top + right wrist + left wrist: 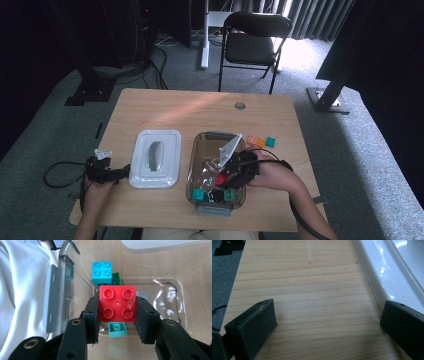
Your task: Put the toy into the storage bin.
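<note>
Box walls [191, 165] hem bricks [102, 272]; lid [155, 158] flanks left.

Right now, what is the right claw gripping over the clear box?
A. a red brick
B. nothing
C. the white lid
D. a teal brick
A: in the right gripper view the right claw has its jaws pressed on both sides of the red brick, above the clear box.
</note>
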The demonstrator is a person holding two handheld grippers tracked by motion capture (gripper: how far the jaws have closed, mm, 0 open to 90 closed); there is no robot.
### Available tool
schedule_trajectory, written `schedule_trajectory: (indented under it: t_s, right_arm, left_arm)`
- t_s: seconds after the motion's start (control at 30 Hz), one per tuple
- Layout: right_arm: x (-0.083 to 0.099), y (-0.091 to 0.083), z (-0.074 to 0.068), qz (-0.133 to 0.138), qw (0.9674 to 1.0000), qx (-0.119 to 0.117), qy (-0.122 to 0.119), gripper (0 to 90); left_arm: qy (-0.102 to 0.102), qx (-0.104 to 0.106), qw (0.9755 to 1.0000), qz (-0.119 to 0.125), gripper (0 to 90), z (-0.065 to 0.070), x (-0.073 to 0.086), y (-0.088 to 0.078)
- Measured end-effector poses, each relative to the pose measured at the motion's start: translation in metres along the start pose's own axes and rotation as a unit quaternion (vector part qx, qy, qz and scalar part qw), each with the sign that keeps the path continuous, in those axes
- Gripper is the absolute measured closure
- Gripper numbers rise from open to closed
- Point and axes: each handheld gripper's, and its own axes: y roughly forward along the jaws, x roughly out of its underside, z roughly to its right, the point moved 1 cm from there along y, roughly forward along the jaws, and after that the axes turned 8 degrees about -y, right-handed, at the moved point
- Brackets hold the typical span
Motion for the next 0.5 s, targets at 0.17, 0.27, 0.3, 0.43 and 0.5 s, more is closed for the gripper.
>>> schedule_trajectory:
  t_s: [0.17,0.27,0.3,0.43,0.5]
  right_arm:
    - [-0.005,0.019,-0.003,-0.017,0.9996,-0.019,-0.010,58.7]
    - [-0.005,0.029,-0.002,-0.036,0.9992,-0.018,-0.009,58.7]
    - [-0.006,0.032,-0.001,-0.040,0.9990,-0.019,-0.006,58.7]
    - [-0.007,0.046,-0.001,-0.065,0.9976,-0.024,-0.010,58.7]
    - [-0.008,0.052,0.000,-0.077,0.9968,-0.021,-0.009,58.7]
  left_arm:
    - [0.000,0.000,1.0000,0.000,0.8,0.000,0.000,0.000]
    - [0.000,0.000,1.0000,0.000,0.8,0.000,0.000,0.000]
    - [0.000,0.000,1.0000,0.000,0.8,0.000,0.000,0.000]
    - [0.000,0.000,1.0000,0.000,0.8,0.000,0.000,0.000]
    - [0.000,0.000,1.0000,0.000,0.8,0.000,0.000,0.000]
